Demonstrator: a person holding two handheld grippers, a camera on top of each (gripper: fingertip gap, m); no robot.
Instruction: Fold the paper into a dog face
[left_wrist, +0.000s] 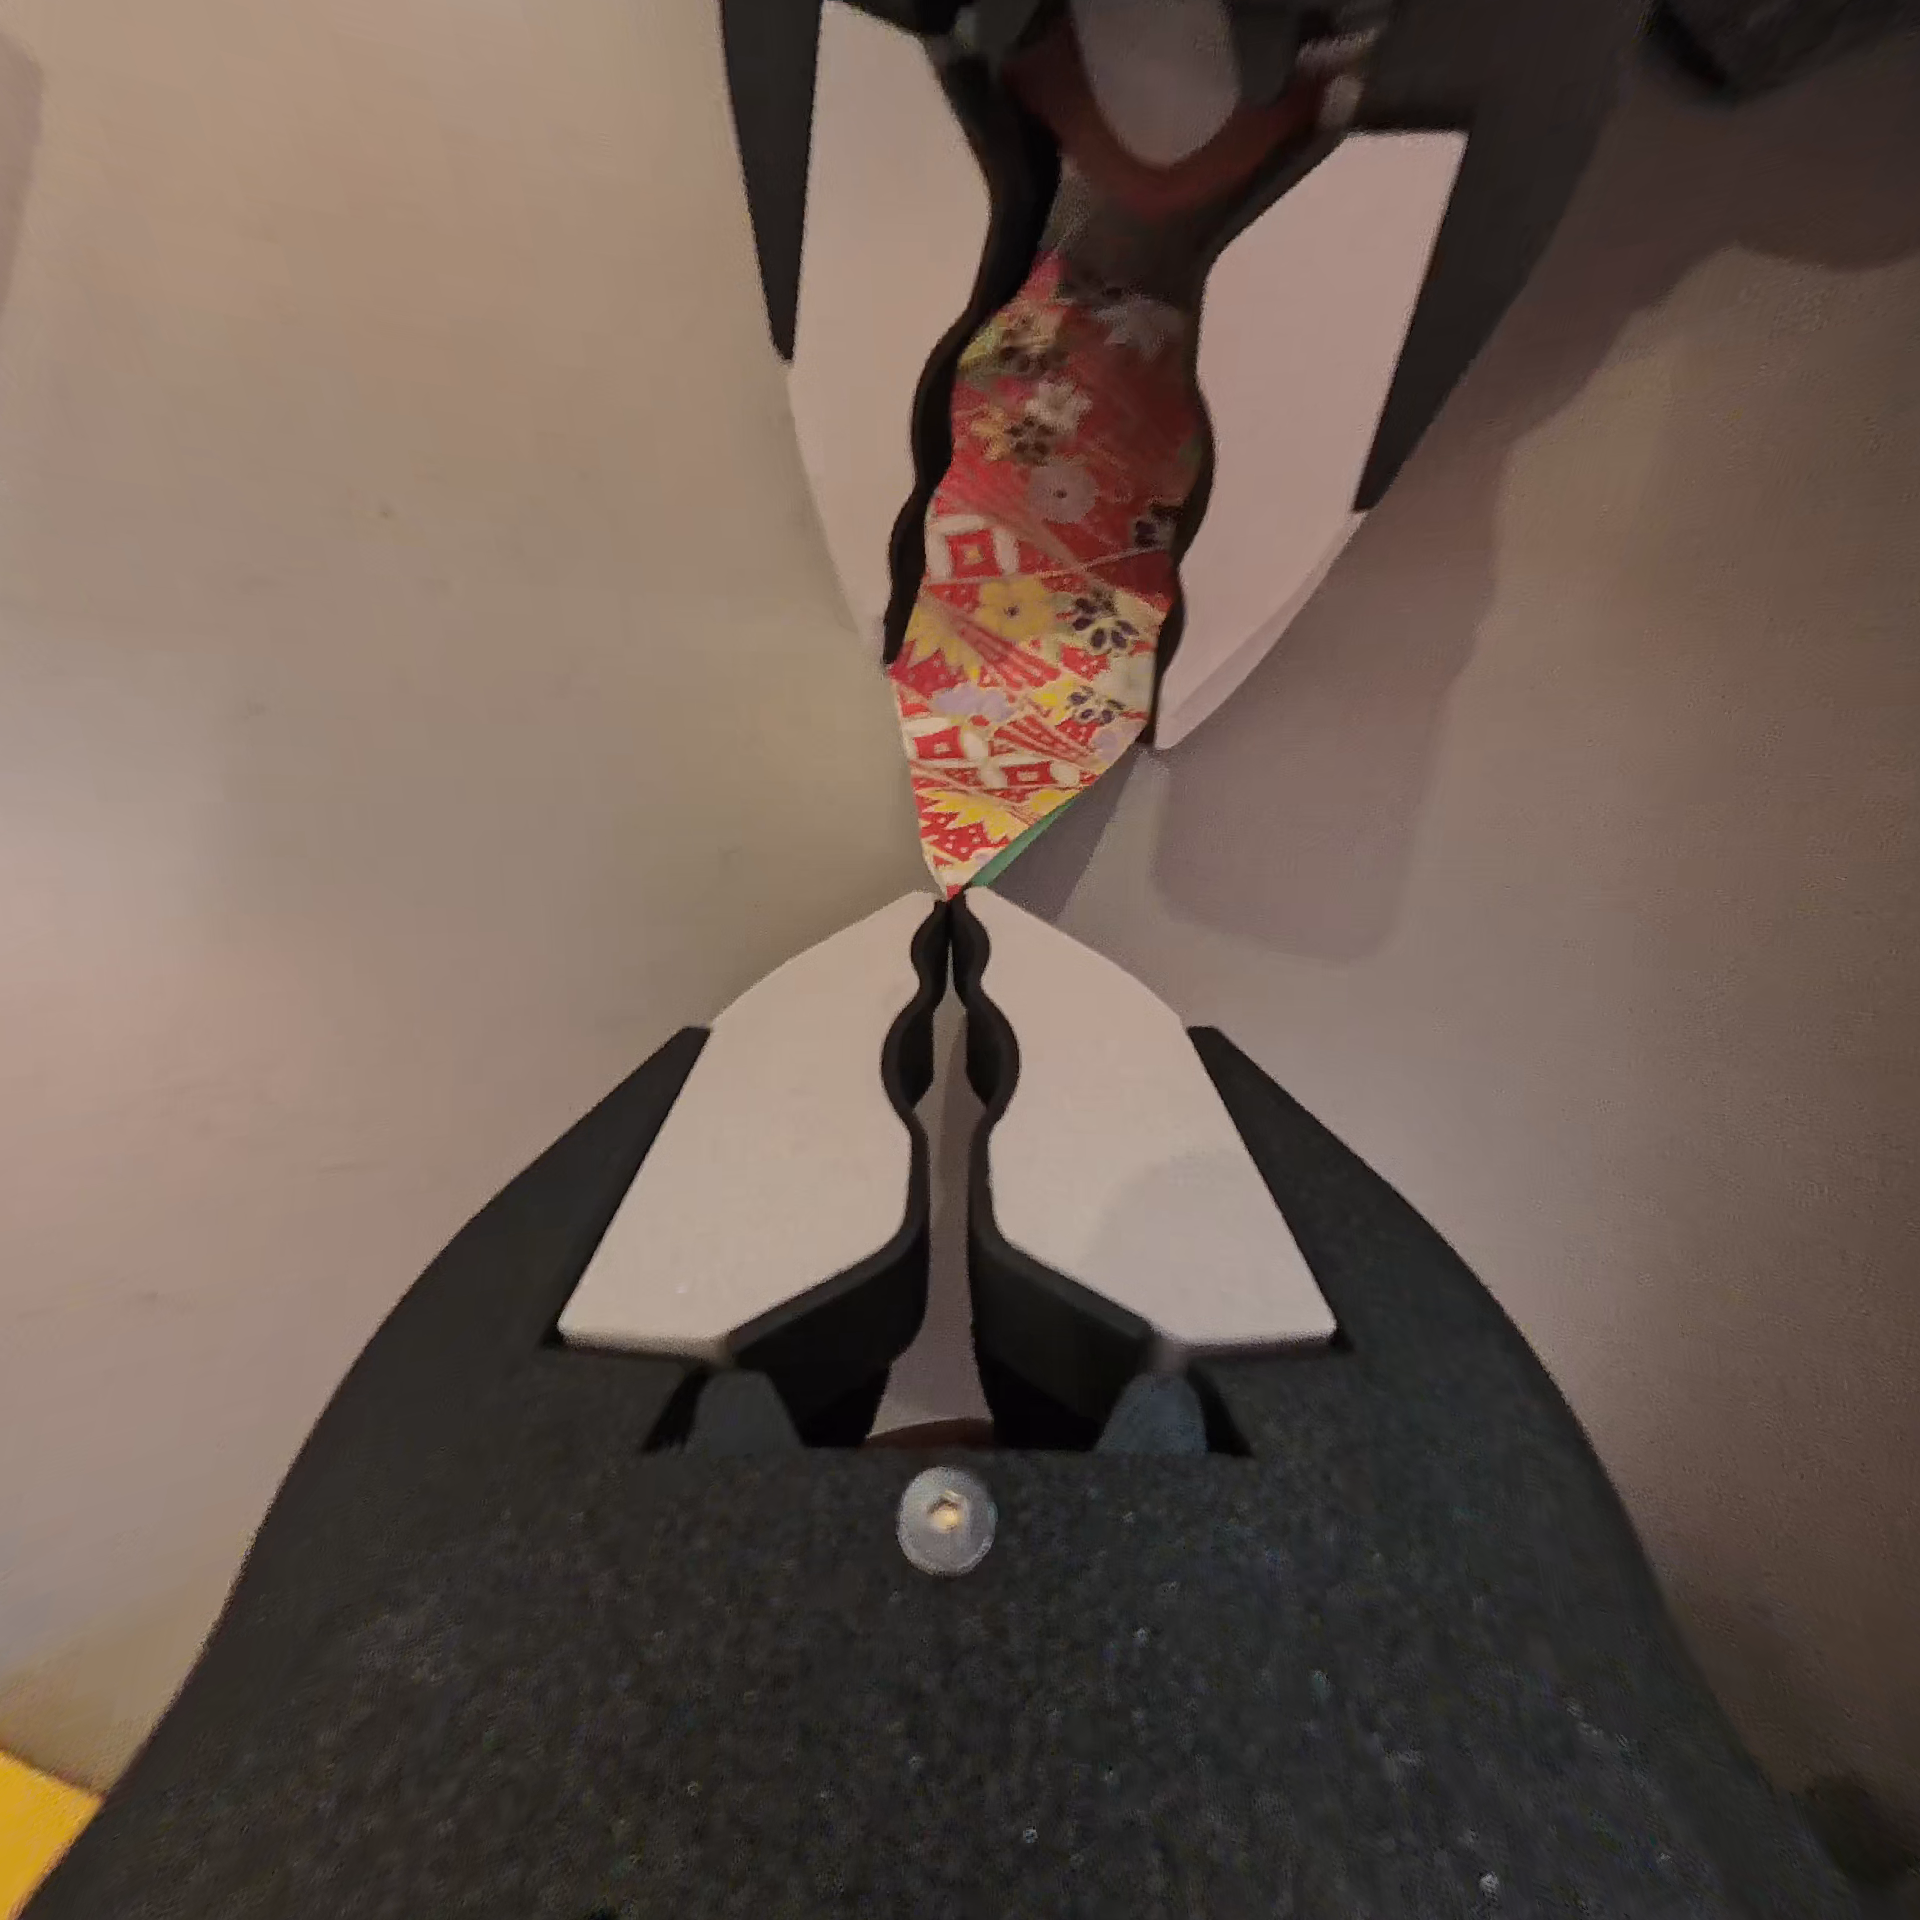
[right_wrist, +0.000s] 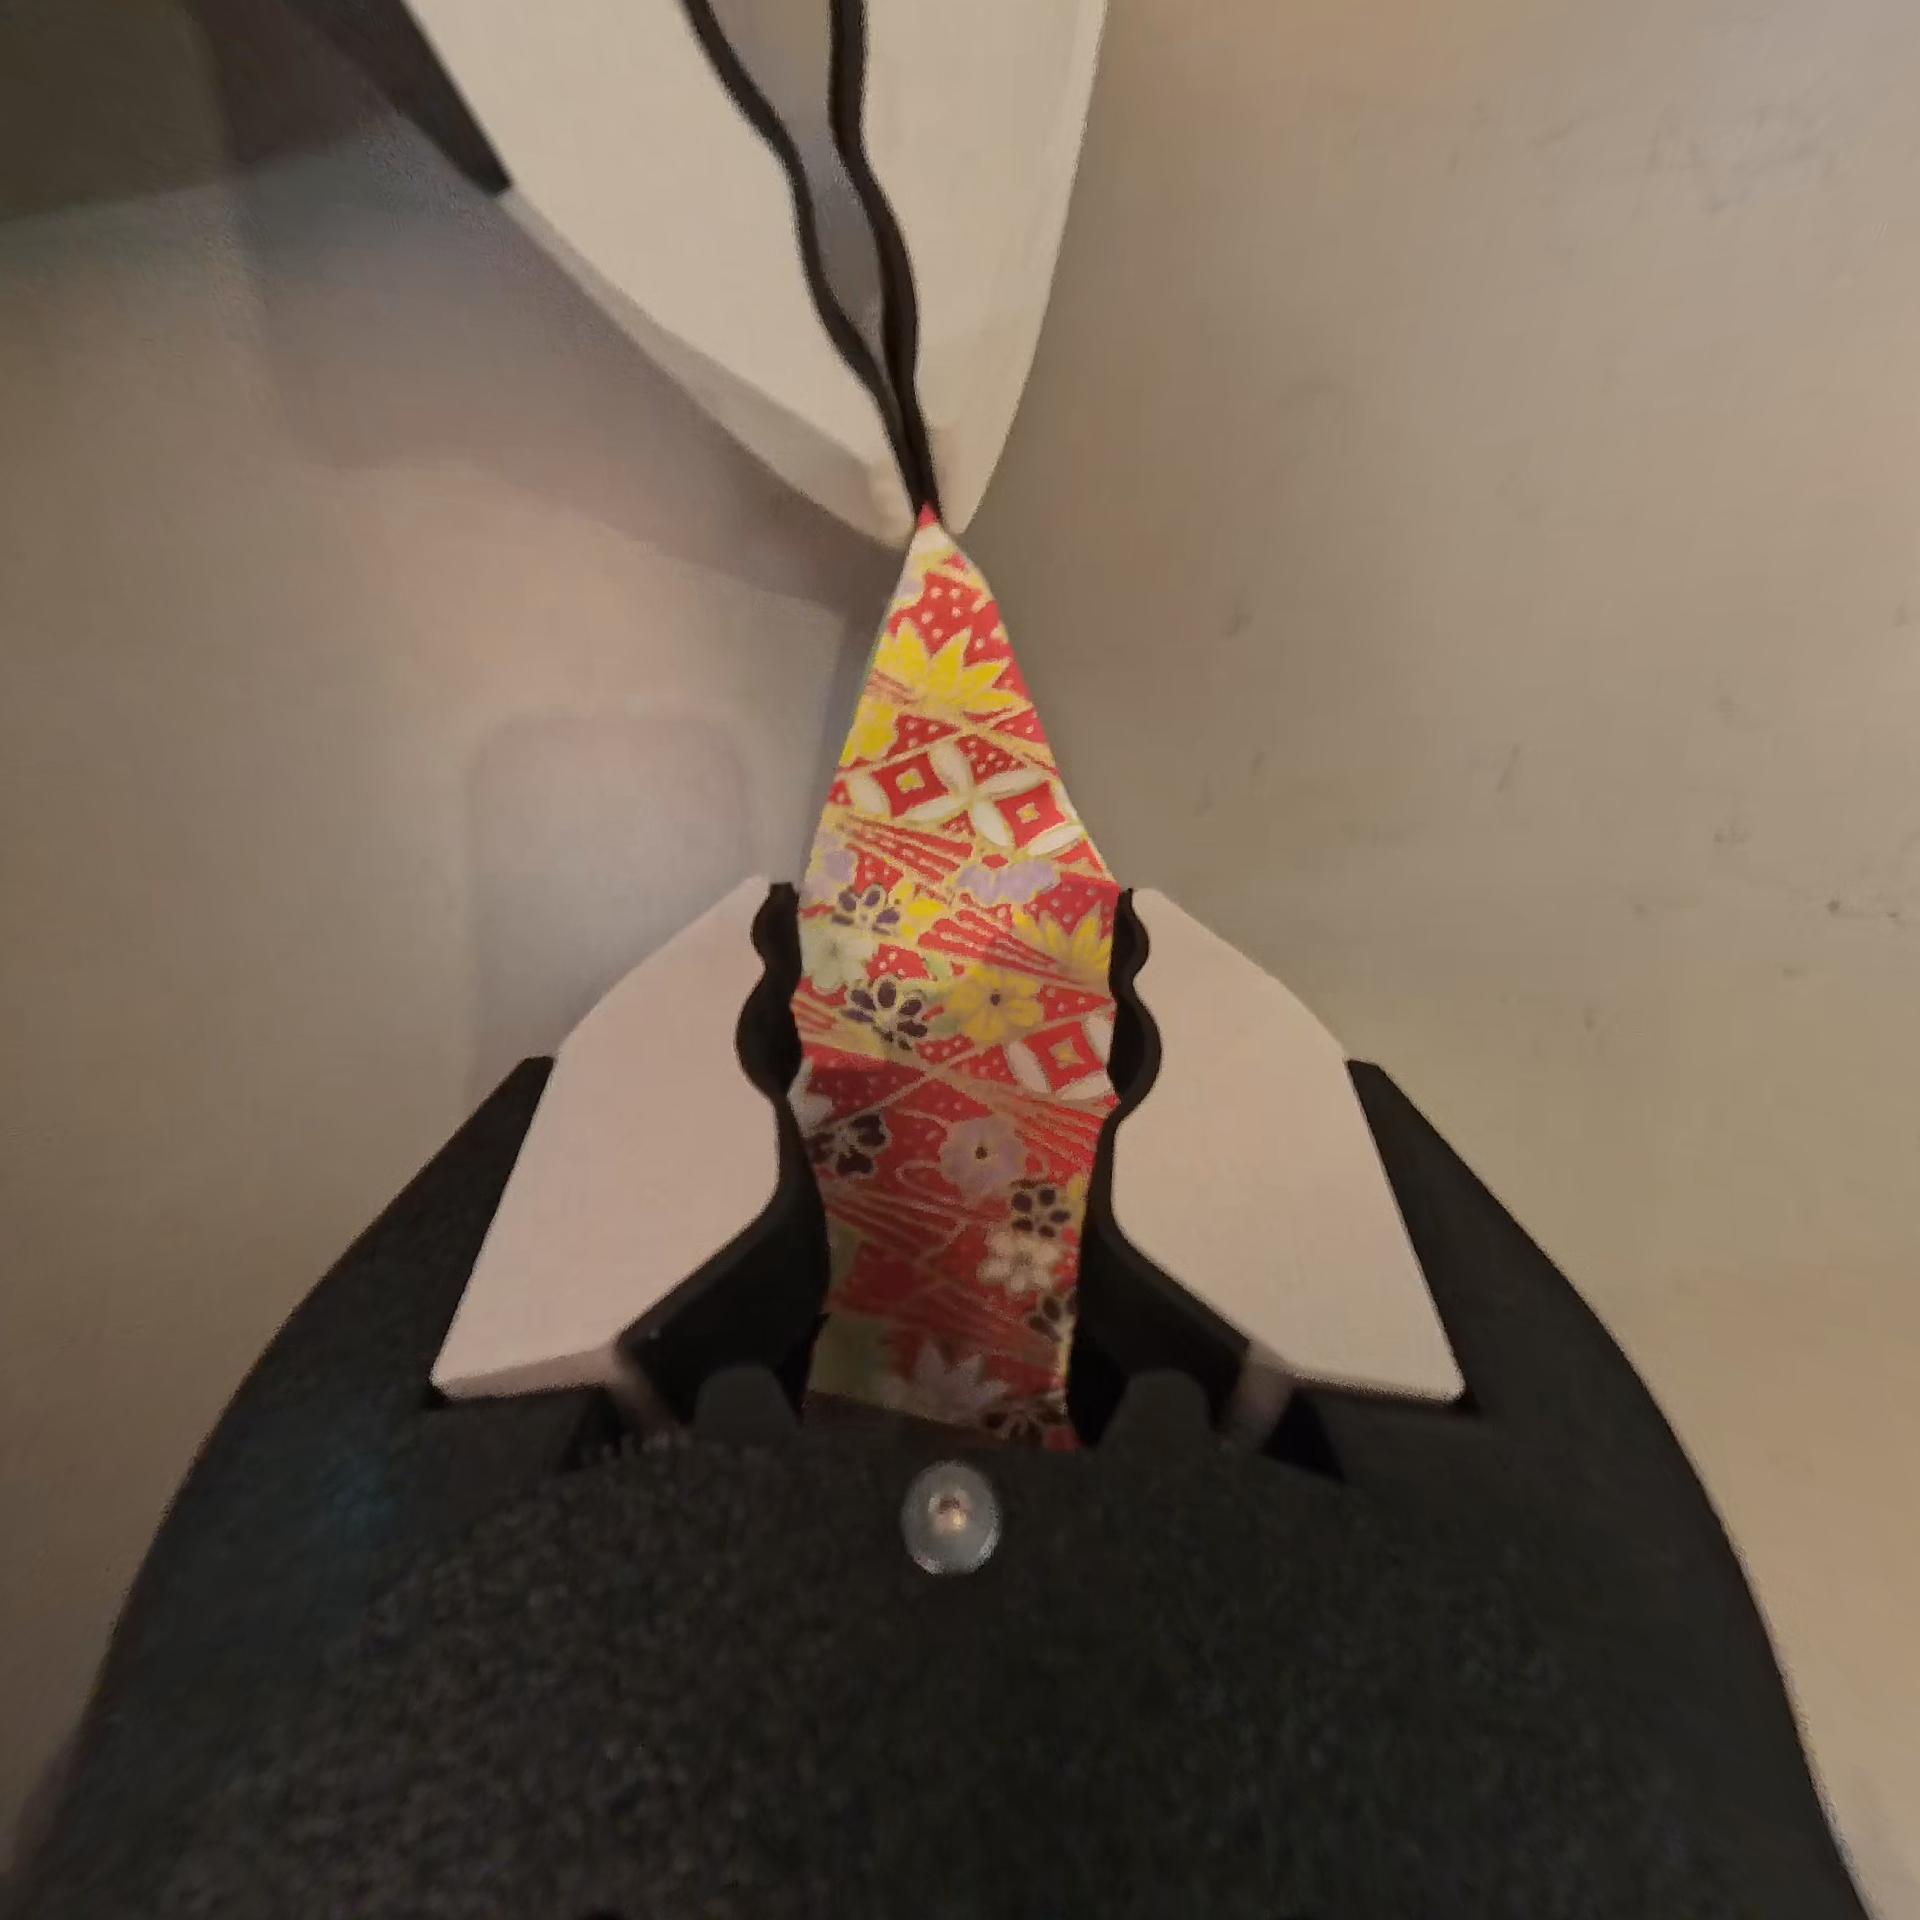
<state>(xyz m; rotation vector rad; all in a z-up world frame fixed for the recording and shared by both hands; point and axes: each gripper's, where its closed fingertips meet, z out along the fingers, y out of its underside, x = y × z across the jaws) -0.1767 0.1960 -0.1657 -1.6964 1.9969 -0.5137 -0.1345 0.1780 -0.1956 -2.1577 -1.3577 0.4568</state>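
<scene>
Plain off-white surface (left_wrist: 416, 623) under paper (left_wrist: 1023, 623)

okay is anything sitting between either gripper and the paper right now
Nothing visible. The left gripper is shut on the paper's pointed tip, and the paper runs straight between the right gripper's spread fingers. Only bare table surrounds them.

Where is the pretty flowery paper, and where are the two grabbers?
paper (right_wrist: 935, 831), right wrist view, on its patterned middle.
left gripper (left_wrist: 948, 906), left wrist view, between its pinching fingertips.
right gripper (right_wrist: 951, 904), right wrist view, between its fingertips.
</scene>
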